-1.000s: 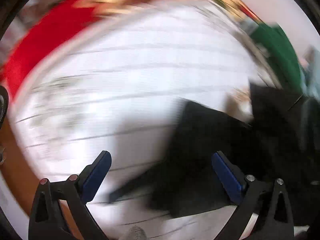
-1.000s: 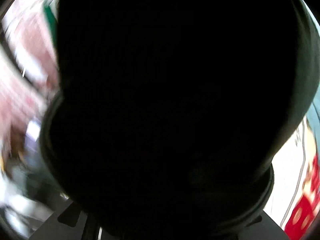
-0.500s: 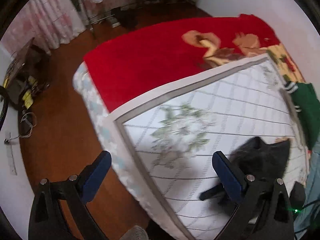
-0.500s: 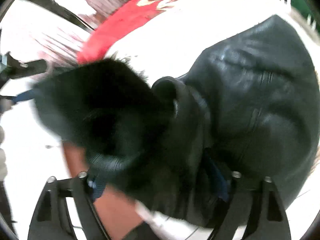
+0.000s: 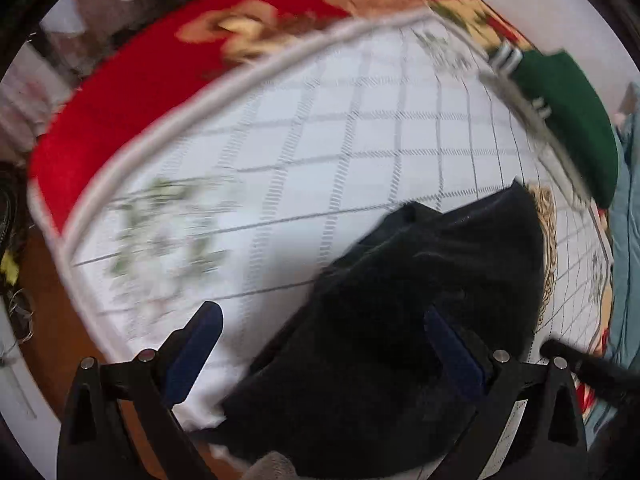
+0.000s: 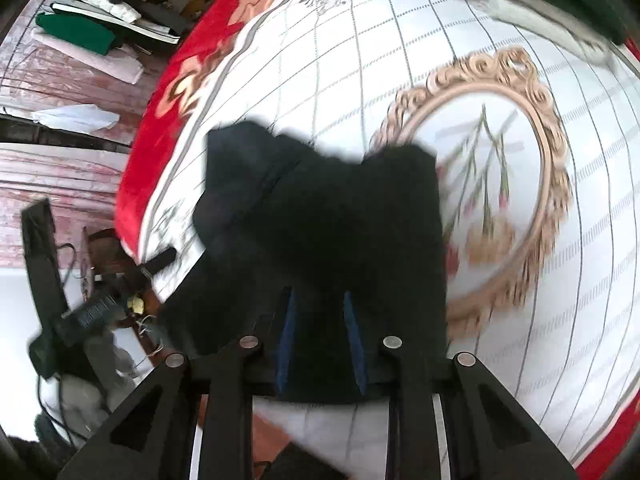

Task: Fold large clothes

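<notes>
The work surface is a bed (image 5: pixel 360 128) with a white grid-quilted cover, a red floral blanket (image 5: pixel 132 92) along its far edge and a wooden floor beyond. Left wrist view: the left gripper (image 5: pixel 320 352) stands with its fingers (image 5: pixel 192 354) wide apart and nothing pressed between the pads. The black garment (image 5: pixel 420 312) lies bunched on the cover, spreading from between the fingers past the right-hand finger and ahead of it; bare quilt lies ahead of the left-hand finger. A green garment (image 5: pixel 572 120) sits far ahead and to the right, well apart from the fingers. Risk: a closure from this position could take several stacked layers at once, or only the loose fringe, because no hem or corner can be told apart in the dark mass. Right wrist view: the right gripper (image 6: pixel 322 344) has its fingers narrow, the jaws having just been closing, and black cloth lies between the blue pads and extends ahead of both fingertips, overlapping a gold oval frame print (image 6: pixel 532 184) ahead and to the right. The pads appear to pinch the cloth. Risk: a shallow pinch may slip when lifted, and the near edge of the garment lies close to the bed edge, so a pull toward the fingers could drag it to the floor.
</notes>
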Demonstrator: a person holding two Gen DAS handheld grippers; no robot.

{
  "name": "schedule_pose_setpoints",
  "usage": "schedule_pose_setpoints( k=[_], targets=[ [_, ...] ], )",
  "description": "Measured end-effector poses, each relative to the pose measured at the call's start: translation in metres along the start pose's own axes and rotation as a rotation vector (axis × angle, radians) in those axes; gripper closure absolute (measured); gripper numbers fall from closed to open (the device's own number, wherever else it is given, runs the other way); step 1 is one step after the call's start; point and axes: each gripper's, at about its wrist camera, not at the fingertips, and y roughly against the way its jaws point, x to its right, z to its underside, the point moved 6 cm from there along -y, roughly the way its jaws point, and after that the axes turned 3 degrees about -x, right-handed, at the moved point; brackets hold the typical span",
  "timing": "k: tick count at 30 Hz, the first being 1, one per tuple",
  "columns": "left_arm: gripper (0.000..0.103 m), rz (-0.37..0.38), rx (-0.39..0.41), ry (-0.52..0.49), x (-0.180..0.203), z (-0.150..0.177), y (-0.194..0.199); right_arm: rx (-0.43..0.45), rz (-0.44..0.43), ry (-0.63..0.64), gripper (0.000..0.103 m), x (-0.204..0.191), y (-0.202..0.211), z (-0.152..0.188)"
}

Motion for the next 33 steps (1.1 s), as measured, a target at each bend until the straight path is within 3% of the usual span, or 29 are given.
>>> schedule_pose_setpoints(
  k=[3, 6, 11, 15, 19, 24, 28, 33],
  targets=[
    [0.0, -0.045, -0.039, -0.02, 0.004, -0.011, -0.033, -0.029, 0.029, -0.004, 0.075, 0.046, -0.015, -0.029],
    [0.0, -0.071, -0.052, -0.027, -0.001, -0.016, -0.047, -0.084, 0.102, -0.004, 0.076, 0.05, -0.051, -0.05],
    [0.0, -0.1, -0.081, 0.001, -0.015, -0.013, -0.048, -0.146, 0.181, -0.023, 0.076, 0.047, -0.06, -0.058],
    [0.0, -0.054, -0.023, 0.009, -0.01, -0.008, -0.009, -0.116, 0.124, -0.034, 0.073, 0.046, -0.009, -0.042],
    [0.0, -0.085, 0.006, -0.034, -0.005, 0.009, 0.004, -0.089, 0.086, -0.04, 0.07, 0.061, 0.025, -0.008],
    [0.0, -0.139, -0.086, -0.058, -0.01, 0.04, -0.039, -0.135, 0.086, -0.095, 0.07, 0.088, -0.004, 0.024],
    [0.0, -0.156, -0.075, -0.06, -0.011, 0.04, -0.049, -0.154, 0.16, -0.065, 0.069, 0.084, -0.033, 0.021],
    [0.0, -0.181, -0.089, -0.074, -0.006, 0.036, -0.049, -0.19, 0.188, -0.063, 0.069, 0.082, -0.046, 0.018]
  ],
)
